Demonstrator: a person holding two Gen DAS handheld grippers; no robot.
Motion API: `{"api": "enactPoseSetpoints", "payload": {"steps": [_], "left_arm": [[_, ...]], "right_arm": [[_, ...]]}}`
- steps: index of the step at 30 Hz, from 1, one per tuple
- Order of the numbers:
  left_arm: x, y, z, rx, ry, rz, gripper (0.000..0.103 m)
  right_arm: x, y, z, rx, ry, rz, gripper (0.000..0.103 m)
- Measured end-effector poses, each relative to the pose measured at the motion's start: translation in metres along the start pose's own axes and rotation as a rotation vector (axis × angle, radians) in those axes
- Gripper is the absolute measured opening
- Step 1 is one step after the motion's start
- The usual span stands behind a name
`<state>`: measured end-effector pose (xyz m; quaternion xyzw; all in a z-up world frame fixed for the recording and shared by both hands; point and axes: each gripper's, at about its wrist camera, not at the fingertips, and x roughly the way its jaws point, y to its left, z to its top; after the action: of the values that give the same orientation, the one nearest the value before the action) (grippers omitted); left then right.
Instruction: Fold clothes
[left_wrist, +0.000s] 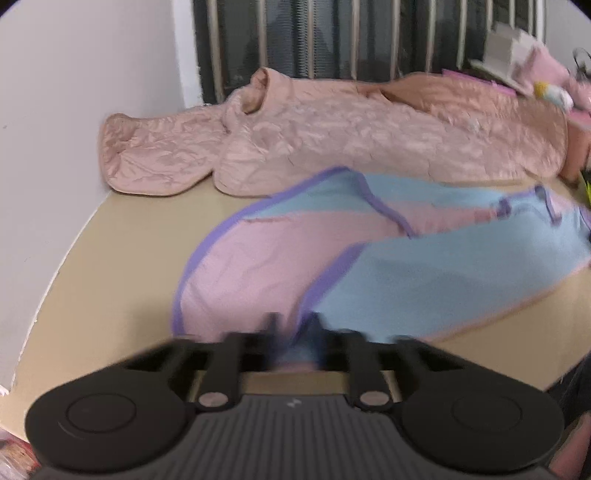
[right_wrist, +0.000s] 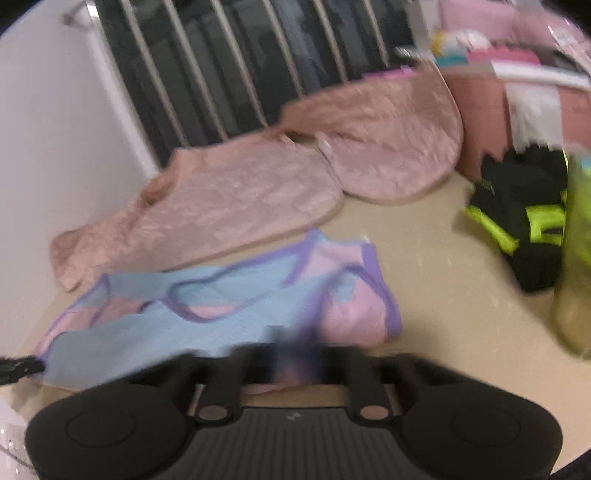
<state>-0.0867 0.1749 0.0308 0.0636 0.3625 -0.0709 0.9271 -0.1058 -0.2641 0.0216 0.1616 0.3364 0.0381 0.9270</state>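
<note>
Garment (left_wrist: 424, 266) hem pinched in both grippers' jaws, bare table (left_wrist: 110, 266) L of it

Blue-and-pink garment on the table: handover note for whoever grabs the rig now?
Left gripper: fingers close together on the near edge of the blue-and-pink garment; looks pinched, but the view is blurred.
Right gripper: same, on the other end of that garment's near edge.
The garment lies spread and rumpled on the beige table; no neat fold shows yet.
Pink quilted jacket lies unfolded behind it, by the barred window.
Black-and-neon item sits bunched at the right.
Left to do: fold all three.
</note>
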Motion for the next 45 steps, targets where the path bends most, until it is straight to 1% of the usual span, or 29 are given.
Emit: {"api": "enactPoseSetpoints", "payload": {"steps": [1, 2, 4, 7, 12, 15, 19, 20, 21, 23, 24, 25, 26, 27, 29, 31, 32, 33, 34, 38, 42, 45], "left_arm": [[-0.003, -0.003, -0.003, 0.011, -0.003, 0.003, 0.003], [-0.005, -0.006, -0.005, 0.019, -0.006, 0.009, 0.002], [-0.013, -0.009, -0.009, 0.014, -0.015, 0.017, 0.002], [-0.024, -0.011, -0.012, -0.008, -0.03, 0.007, 0.002], [-0.026, -0.016, -0.021, -0.028, -0.006, -0.003, 0.002], [-0.028, -0.02, -0.023, -0.023, -0.003, -0.003, 0.002], [-0.028, -0.019, -0.02, -0.041, 0.019, -0.004, 0.004], [-0.027, -0.019, -0.019, -0.045, 0.025, -0.004, 0.005], [-0.027, -0.018, -0.016, -0.047, 0.029, -0.006, 0.007], [-0.031, -0.018, -0.007, -0.046, 0.006, -0.017, 0.015], [-0.033, -0.02, -0.001, -0.042, -0.017, -0.033, 0.027], [-0.034, -0.023, 0.005, -0.029, -0.041, -0.044, 0.043], [-0.033, -0.026, 0.011, -0.015, -0.061, -0.055, 0.046], [-0.029, -0.03, 0.017, 0.009, -0.07, -0.06, 0.046], [-0.014, -0.036, 0.026, 0.038, -0.056, -0.063, 0.046], [0.005, -0.04, 0.032, 0.053, -0.027, -0.053, 0.045], [0.013, -0.039, 0.033, 0.049, -0.004, -0.042, 0.045], [0.018, -0.038, 0.033, 0.039, 0.016, -0.035, 0.044], [0.023, -0.037, 0.033, 0.029, 0.035, -0.03, 0.043], [0.023, -0.025, 0.026, -0.033, 0.052, -0.045, 0.044], [0.022, -0.02, 0.025, -0.032, 0.063, -0.022, 0.046], [0.022, -0.018, 0.024, -0.032, 0.061, -0.023, 0.046]], "right_arm": [[0.0, 0.0, -0.002, 0.012, -0.002, -0.01, 0.003], [-0.006, 0.0, -0.004, 0.008, -0.017, -0.019, 0.003], [-0.017, 0.002, -0.007, 0.0, -0.047, -0.036, 0.003], [-0.037, 0.003, -0.011, -0.005, -0.088, -0.048, 0.003], [-0.057, 0.003, -0.027, -0.015, -0.127, -0.069, 0.003], [-0.069, 0.008, -0.042, -0.065, -0.176, -0.086, 0.003], [-0.072, 0.011, -0.056, -0.113, -0.129, -0.077, 0.004], [-0.077, 0.01, -0.06, -0.114, -0.14, -0.062, 0.004], [-0.083, 0.01, -0.064, -0.124, -0.164, -0.044, 0.008], [-0.089, 0.011, -0.068, -0.154, -0.171, -0.031, 0.01], [-0.089, 0.01, -0.068, -0.153, -0.167, -0.034, 0.017], [-0.089, 0.009, -0.067, -0.149, -0.163, -0.036, 0.02], [-0.088, 0.006, -0.065, -0.126, -0.161, -0.034, 0.024], [-0.087, 0.003, -0.063, -0.101, -0.159, -0.03, 0.026], [-0.083, -0.002, -0.056, -0.045, -0.145, -0.015, 0.03], [-0.075, -0.004, -0.05, -0.02, -0.116, -0.025, 0.03], [-0.07, -0.005, -0.048, -0.01, -0.096, -0.029, 0.026], [-0.065, -0.006, -0.046, 0.004, -0.081, -0.036, 0.007], [-0.064, -0.006, -0.045, 0.018, -0.08, -0.042, 0.003], [-0.078, -0.001, -0.048, -0.018, -0.105, -0.053, 0.004], [-0.093, 0.004, -0.053, -0.063, -0.118, -0.067, 0.004], [-0.088, 0.001, -0.061, -0.064, -0.093, -0.097, 0.004]]}}
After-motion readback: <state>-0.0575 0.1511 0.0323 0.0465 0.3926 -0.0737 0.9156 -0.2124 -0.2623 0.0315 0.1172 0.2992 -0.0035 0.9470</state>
